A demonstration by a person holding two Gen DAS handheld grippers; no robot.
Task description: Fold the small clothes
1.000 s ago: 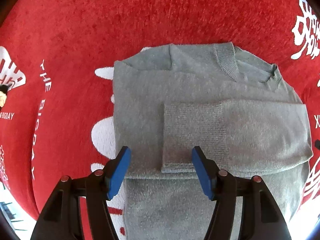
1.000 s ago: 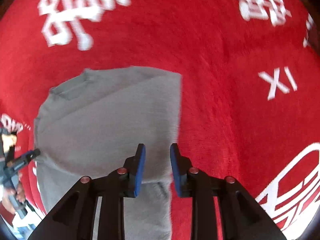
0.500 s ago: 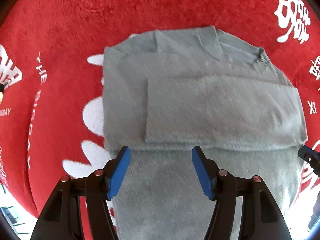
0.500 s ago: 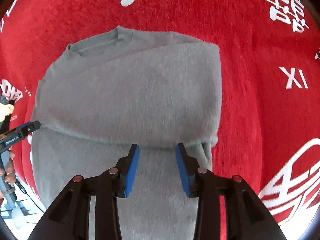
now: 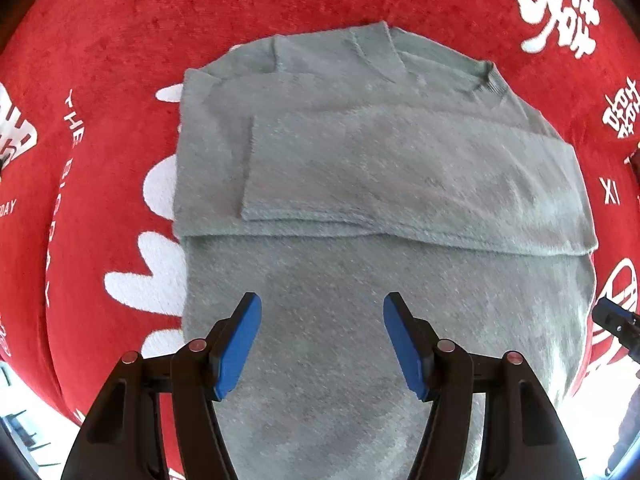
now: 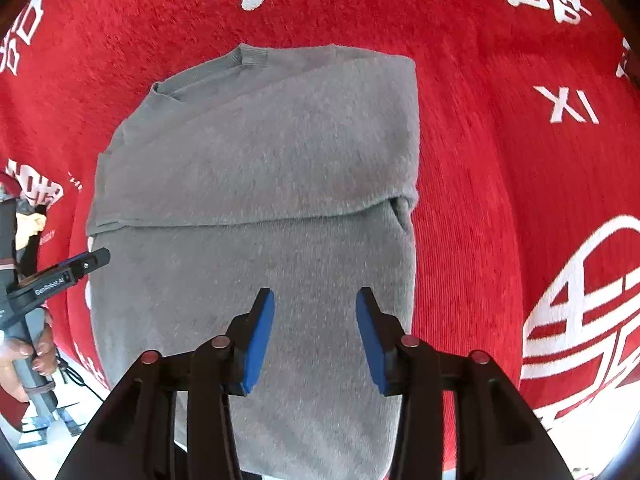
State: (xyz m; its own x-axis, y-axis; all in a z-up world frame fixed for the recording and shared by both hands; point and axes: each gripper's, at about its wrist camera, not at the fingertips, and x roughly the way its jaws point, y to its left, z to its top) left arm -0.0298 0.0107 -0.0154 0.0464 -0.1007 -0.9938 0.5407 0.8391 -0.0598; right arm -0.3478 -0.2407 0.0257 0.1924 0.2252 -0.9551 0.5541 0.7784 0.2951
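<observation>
Hovering over grey sweater (image 5: 384, 184) w/ left tool (image 5: 322, 340) and right tool (image 6: 315, 336) both wide apart, holding nothing; sleeves folded across may slip if hem is lifted unevenly.

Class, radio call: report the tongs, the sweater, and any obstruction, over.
Left tongs open, empty. Right tongs open, empty. Grey sweater flat on red cloth, sleeves folded across. Nothing in the way.

Left gripper (image 5: 322, 344): jaws spread wide, holding nothing. Right gripper (image 6: 315, 338): jaws parted, narrower gap, holding nothing.
</observation>
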